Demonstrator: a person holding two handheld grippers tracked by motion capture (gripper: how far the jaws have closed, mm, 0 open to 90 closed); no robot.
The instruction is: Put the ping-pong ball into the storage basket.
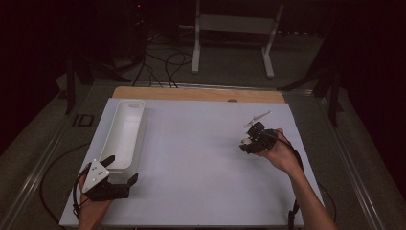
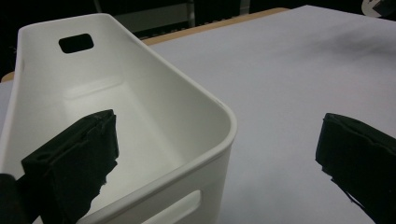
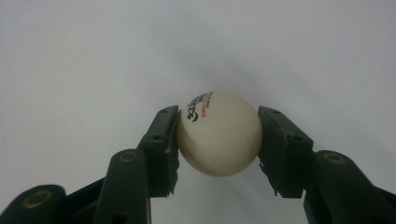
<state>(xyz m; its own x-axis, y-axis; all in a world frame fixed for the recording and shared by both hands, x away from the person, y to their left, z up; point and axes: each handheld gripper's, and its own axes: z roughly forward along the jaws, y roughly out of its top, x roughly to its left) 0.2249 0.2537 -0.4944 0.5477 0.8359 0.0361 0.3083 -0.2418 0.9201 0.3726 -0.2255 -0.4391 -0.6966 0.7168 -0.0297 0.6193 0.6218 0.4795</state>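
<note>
The right gripper has its two black jaws pressed against opposite sides of a small cream-white plastic ball with dark and red printed lettering, so the ball is held squarely across its widest part. In the high view that gripper sits well to the right of the long white plastic bin, near the table's right edge, low over the sheet; whether the ball rests on the sheet there I cannot tell.

The left gripper has its jaws spread wide with nothing between them. One jaw hangs over the bin's near end, the other over bare sheet just beside the bin's right wall; the near corner of the rim lies between them, untouched.

My reading is that the ball is headed for the bin. To do that well, keep the squeeze steady, since a smooth round ball will pop out if the jaws slacken or slide off its middle. Lift straight up first, carry it across toward the bin, bring it low over the bin's floor before letting go so it does not bounce out, and keep it clear of the left gripper waiting at the bin's near end.

Counted: one ball, one bin, two grippers, one white sheet-covered table.
</note>
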